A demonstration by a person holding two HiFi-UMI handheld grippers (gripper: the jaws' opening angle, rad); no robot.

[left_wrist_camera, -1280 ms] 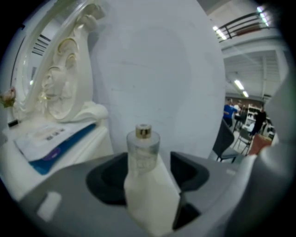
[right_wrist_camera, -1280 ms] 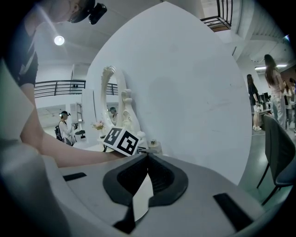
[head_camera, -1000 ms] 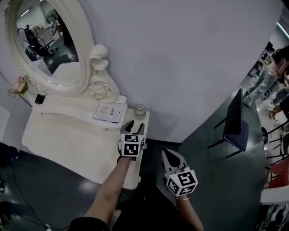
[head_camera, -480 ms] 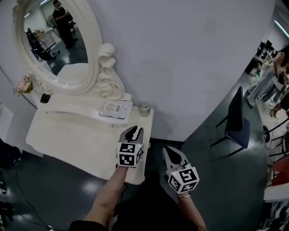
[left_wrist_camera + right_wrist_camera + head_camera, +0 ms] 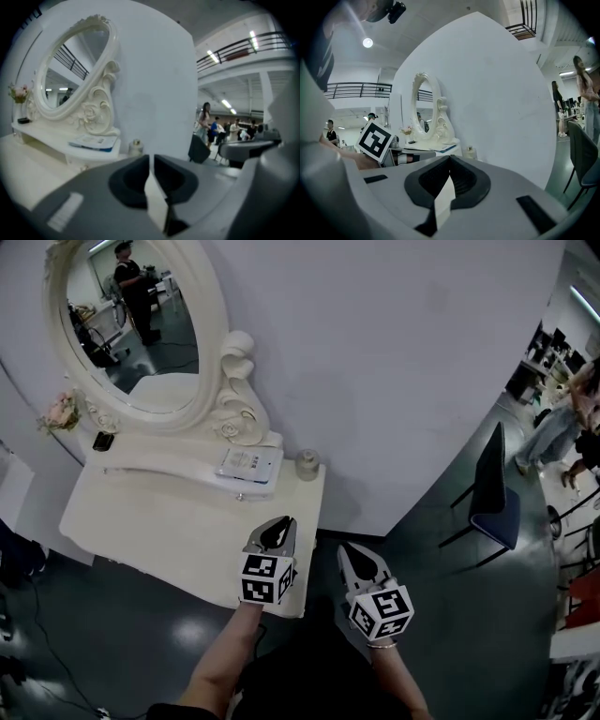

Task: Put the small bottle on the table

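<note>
The small bottle [image 5: 307, 465] stands upright at the back right corner of the dressing table [image 5: 169, 531], well clear of the left gripper [image 5: 278, 525] and right gripper [image 5: 351, 551], both closed and empty; it looks light, rigid, likely slick glass, best pinched across its body below the cap.

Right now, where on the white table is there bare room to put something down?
The lower top of the table, between the raised shelf and the front edge, is bare. Crowded: the shelf's right end with the booklet, the back right corner with the small bottle, and the front right edge under the left gripper.
</note>
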